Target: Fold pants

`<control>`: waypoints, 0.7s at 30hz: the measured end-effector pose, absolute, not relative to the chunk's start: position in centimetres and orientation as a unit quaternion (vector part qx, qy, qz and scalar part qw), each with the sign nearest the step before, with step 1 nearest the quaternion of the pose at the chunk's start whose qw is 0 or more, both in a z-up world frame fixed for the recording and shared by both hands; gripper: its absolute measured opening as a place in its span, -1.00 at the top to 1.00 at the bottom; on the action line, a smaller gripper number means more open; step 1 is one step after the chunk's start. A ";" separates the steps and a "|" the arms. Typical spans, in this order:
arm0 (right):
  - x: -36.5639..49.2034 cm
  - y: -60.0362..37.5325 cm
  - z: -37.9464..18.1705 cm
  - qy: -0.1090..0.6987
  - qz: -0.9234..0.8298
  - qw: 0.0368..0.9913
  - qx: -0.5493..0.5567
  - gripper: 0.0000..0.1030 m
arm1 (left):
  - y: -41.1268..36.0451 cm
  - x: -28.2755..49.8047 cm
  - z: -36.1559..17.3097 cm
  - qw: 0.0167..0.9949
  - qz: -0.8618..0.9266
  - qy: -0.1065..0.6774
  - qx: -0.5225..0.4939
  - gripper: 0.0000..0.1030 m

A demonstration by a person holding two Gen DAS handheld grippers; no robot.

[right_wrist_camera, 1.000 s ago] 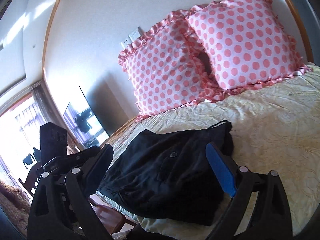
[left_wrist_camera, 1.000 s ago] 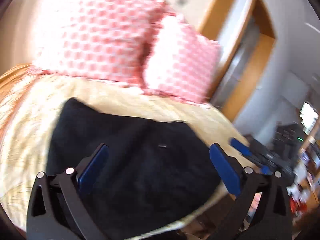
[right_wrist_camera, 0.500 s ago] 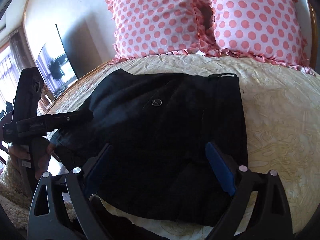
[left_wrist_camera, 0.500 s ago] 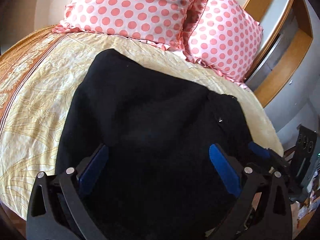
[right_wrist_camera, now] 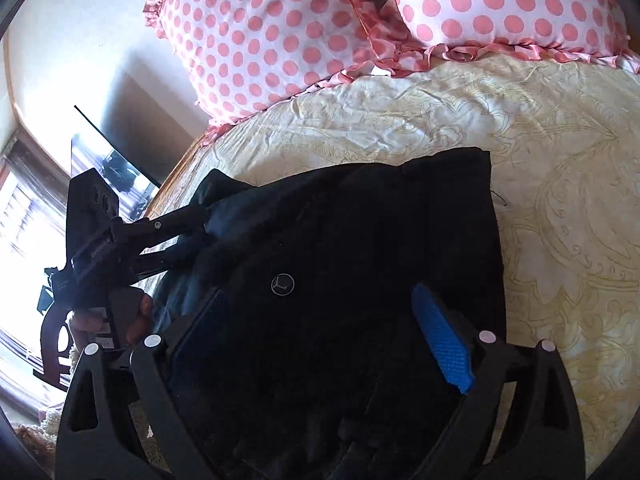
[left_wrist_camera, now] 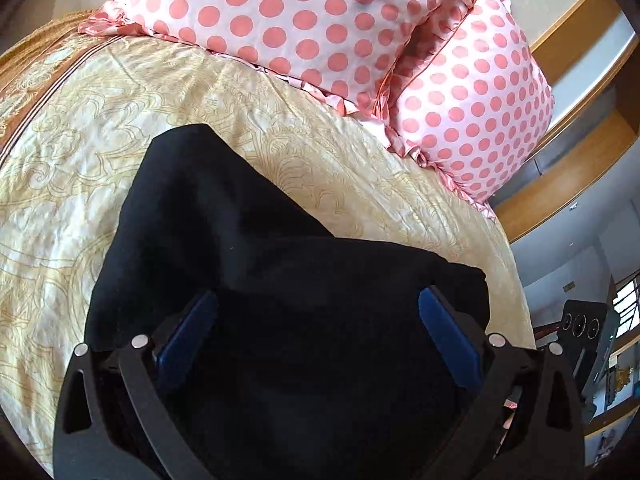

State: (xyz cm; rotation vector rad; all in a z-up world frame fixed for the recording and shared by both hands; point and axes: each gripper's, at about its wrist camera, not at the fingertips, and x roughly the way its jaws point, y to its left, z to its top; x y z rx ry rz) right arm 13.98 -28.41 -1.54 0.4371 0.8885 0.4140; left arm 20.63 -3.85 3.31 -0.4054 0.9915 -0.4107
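Note:
Black pants (left_wrist_camera: 288,280) lie in a folded heap on the cream bedspread (left_wrist_camera: 60,184), near the bed's front edge. My left gripper (left_wrist_camera: 318,320) hovers low over them, open, its blue pads (left_wrist_camera: 192,332) spread wide with only cloth beneath. In the right wrist view the pants (right_wrist_camera: 360,240) show a round button (right_wrist_camera: 282,284). My right gripper (right_wrist_camera: 320,320) is open above that part. The left gripper (right_wrist_camera: 180,234) reaches in from the left at the pants' edge, with a hand (right_wrist_camera: 136,312) on its handle.
Two pink polka-dot pillows (left_wrist_camera: 320,20) (right_wrist_camera: 280,32) lean at the head of the bed. Bare bedspread (right_wrist_camera: 560,200) lies right of the pants. A television (right_wrist_camera: 116,168) stands by the wall at the left; wooden trim (left_wrist_camera: 568,168) runs past the bed's right side.
Both grippers have dropped closer to the pants and tilted down towards the bed. The pants now fill the space between each pair of fingers. Both stay open.

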 end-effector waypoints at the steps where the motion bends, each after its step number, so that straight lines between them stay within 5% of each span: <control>1: 13.7 -28.6 -1.3 0.419 0.197 0.860 0.214 -0.85 | -3.8 20.5 3.5 0.840 -0.193 0.470 -0.189 -0.95; 9: 12.3 -34.0 -0.3 0.396 0.132 0.879 0.231 -0.83 | -2.0 15.8 4.9 0.846 -0.209 0.465 -0.158 -0.96; 13: 12.9 -34.7 -2.1 0.425 0.133 0.865 0.230 -0.48 | -1.2 14.5 4.3 0.839 -0.214 0.479 -0.146 -0.96; 19: 12.9 -32.9 -3.2 0.436 0.127 0.874 0.174 -0.39 | -1.3 13.3 3.8 0.846 -0.223 0.472 -0.113 -0.95; 21: 12.3 -31.5 -2.9 0.426 0.143 0.882 0.142 -0.15 | -1.3 13.2 3.7 0.847 -0.224 0.470 -0.109 -0.96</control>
